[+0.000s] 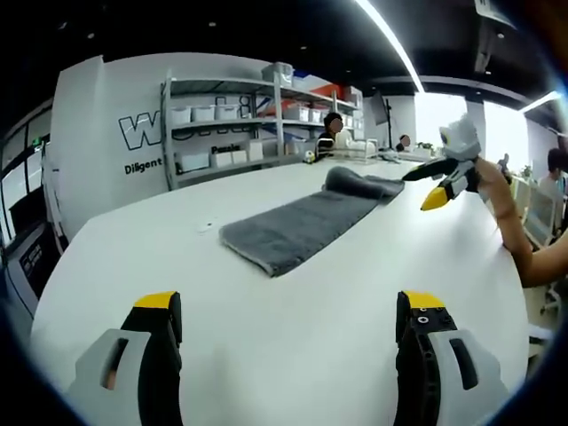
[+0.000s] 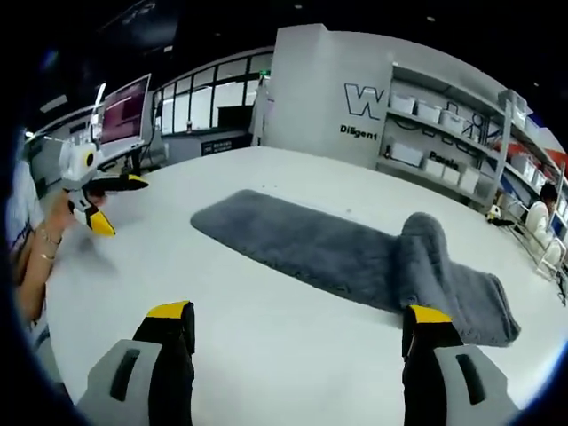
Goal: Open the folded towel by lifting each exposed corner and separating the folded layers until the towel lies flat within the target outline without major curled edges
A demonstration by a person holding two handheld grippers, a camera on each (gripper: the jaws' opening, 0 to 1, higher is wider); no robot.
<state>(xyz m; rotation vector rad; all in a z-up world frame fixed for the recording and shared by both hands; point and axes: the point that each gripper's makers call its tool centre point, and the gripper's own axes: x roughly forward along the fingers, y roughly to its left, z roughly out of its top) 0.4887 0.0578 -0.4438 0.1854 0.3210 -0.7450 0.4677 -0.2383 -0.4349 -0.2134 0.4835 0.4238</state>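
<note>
A long grey towel lies on the white table, mostly spread out, with a rolled-over fold at its far end. My left gripper is open and holds nothing, well short of the towel's near edge. My right gripper, held by a hand, hovers to the right of the fold, jaws apart. In the right gripper view the towel runs across the table with the fold hump near my right jaw. My right gripper is open just short of it. The left gripper hangs off to the left.
Metal shelves with white bins stand against the wall behind the table. A seated person is at the far end. A monitor stands beyond the table's edge. Bare table lies between my jaws and the towel.
</note>
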